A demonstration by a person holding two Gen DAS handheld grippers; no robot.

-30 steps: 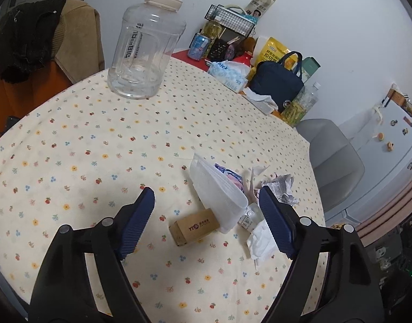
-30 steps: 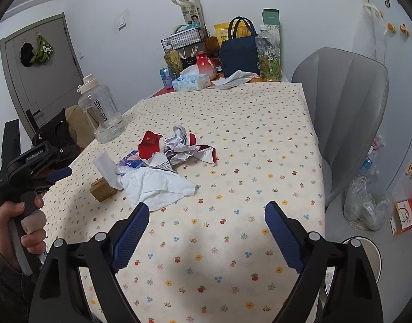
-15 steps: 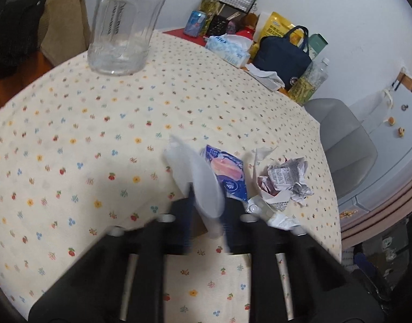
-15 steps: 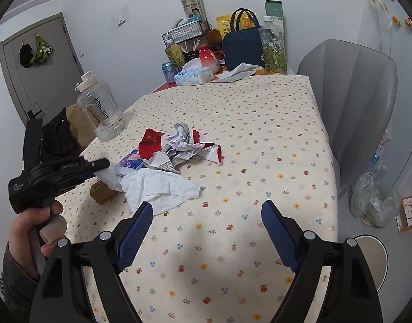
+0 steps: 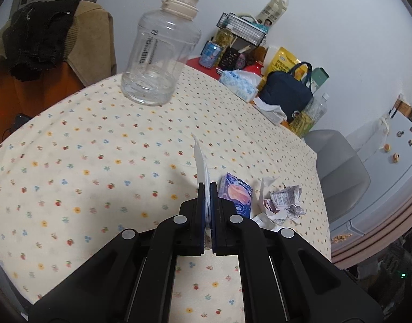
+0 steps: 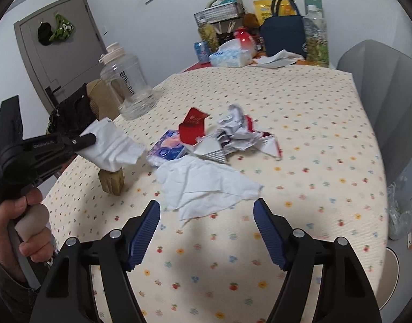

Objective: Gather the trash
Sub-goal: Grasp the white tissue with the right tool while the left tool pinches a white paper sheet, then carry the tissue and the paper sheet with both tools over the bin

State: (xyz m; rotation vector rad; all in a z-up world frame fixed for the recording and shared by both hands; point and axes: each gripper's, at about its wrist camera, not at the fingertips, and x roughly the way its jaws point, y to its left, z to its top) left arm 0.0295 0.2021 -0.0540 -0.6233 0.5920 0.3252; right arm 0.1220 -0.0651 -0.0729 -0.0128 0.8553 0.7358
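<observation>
My left gripper (image 5: 207, 188) is shut on a white plastic bag (image 5: 201, 161) and holds it above the table; the bag also shows in the right wrist view (image 6: 111, 145), hanging from that gripper (image 6: 94, 139). My right gripper (image 6: 206, 212) is open and empty, just in front of a flat white tissue (image 6: 206, 185). Behind it lie a blue wrapper (image 6: 166, 149), a red carton piece (image 6: 193, 126) and crumpled paper (image 6: 235, 132). A small brown box (image 6: 113, 183) stands under the bag. The wrapper (image 5: 235, 195) and the crumpled paper (image 5: 284, 202) also show in the left wrist view.
A big clear water jug (image 6: 127, 86) stands at the table's left edge. A tissue box (image 6: 230, 55), navy bag (image 6: 282, 33), bottles and a wire basket crowd the far end. A grey chair (image 6: 386, 107) is on the right, a plastic bag (image 6: 400, 212) on the floor.
My left gripper closed on the white plastic bag and lifted it off the table. My right gripper moved forward toward the white tissue, still open.
</observation>
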